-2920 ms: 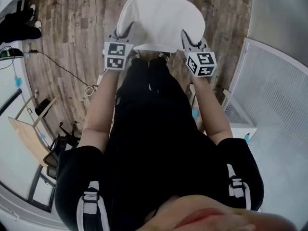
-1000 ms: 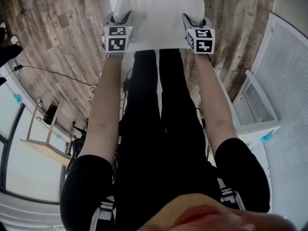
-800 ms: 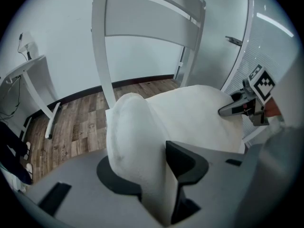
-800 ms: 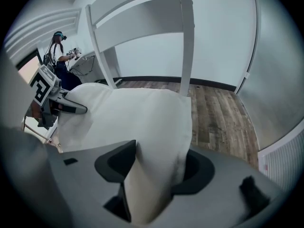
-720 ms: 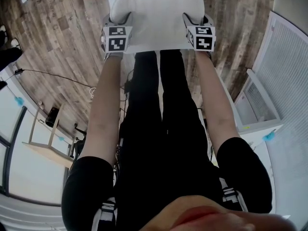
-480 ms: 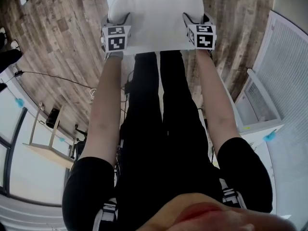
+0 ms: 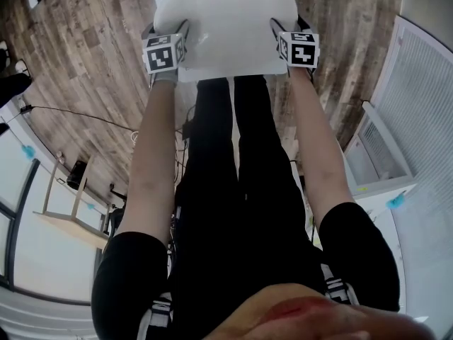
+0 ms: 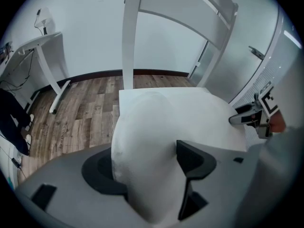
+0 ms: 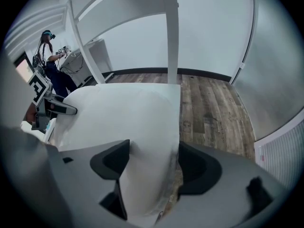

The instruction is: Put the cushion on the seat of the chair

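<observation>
The white cushion (image 7: 226,20) lies on the white chair's seat (image 8: 124,95), below the chair's back frame (image 8: 130,32). My left gripper (image 7: 181,32) stands at the cushion's near left corner and my right gripper (image 7: 280,28) at its near right corner. Both pairs of jaws have just been opening. In the left gripper view the puffy corner (image 8: 142,141) still bulges between the wide jaws of the left gripper (image 8: 147,170). In the right gripper view the other corner (image 9: 147,141) sits between the spread jaws of the right gripper (image 9: 152,163), with a sliver of floor showing beside it.
Wood plank floor (image 7: 92,62) surrounds the chair. A white grilled unit (image 7: 414,112) stands to the right and a small wooden table (image 7: 67,197) to the lower left. A cable (image 7: 92,115) runs over the floor. A white desk leg (image 8: 47,65) and another person (image 9: 47,56) are beyond.
Both grippers and the cushion have moved down onto the chair seat, upward in the head view. The left marker cube has rolled a little, and both pairs of jaws have spread.
</observation>
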The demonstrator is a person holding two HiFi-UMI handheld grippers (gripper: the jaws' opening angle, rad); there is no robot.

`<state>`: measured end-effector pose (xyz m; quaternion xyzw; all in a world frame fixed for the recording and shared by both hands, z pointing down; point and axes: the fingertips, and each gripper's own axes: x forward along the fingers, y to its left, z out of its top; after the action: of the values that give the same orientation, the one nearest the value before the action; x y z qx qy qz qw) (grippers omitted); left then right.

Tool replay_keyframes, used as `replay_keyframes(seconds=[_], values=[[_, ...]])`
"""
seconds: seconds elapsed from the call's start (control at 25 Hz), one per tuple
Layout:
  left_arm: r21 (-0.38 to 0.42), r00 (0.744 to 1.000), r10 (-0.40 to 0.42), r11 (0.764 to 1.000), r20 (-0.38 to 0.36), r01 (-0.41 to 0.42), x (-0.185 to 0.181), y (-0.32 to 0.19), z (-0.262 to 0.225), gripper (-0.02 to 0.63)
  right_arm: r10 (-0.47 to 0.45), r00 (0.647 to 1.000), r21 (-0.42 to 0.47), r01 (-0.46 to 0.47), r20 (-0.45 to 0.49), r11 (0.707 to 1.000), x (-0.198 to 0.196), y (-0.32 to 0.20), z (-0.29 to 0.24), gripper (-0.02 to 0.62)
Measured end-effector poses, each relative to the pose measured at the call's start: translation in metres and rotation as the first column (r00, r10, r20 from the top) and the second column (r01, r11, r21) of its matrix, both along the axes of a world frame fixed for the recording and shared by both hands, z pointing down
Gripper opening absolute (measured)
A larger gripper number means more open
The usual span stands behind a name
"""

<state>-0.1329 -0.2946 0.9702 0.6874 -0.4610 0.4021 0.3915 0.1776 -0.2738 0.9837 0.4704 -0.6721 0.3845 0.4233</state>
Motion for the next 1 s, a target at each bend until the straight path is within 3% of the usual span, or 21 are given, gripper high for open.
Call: replay_keyframes(seconds=[0.2,0.52,0.76,1.0], values=[[0.008,0.999,-0.012,1.000,0.044,0.012,-0.010,-0.003,-0.005,0.353,0.012,1.000,-0.007,-0.012,0.001,1.000,0.000,-0.001,0.002,0.316],[0.010,0.994,-0.048,0.999,0.100,0.047,-0.038,0.006,-0.027,0.351,0.039,0.999,-0.011,-0.039,-0.021,0.999,0.009,0.002,-0.016,0.316],[0.029,0.996,-0.037,0.999,0.076,0.035,-0.036,0.015,-0.063,0.351,0.038,0.998,0.033,-0.039,0.048,0.999,-0.004,0.003,-0.057,0.314],[0.065,1.000,0.001,0.998,0.001,-0.001,0.002,0.028,-0.116,0.348,0.040,0.988,0.081,-0.053,0.147,0.995,-0.030,0.011,-0.111,0.314]])
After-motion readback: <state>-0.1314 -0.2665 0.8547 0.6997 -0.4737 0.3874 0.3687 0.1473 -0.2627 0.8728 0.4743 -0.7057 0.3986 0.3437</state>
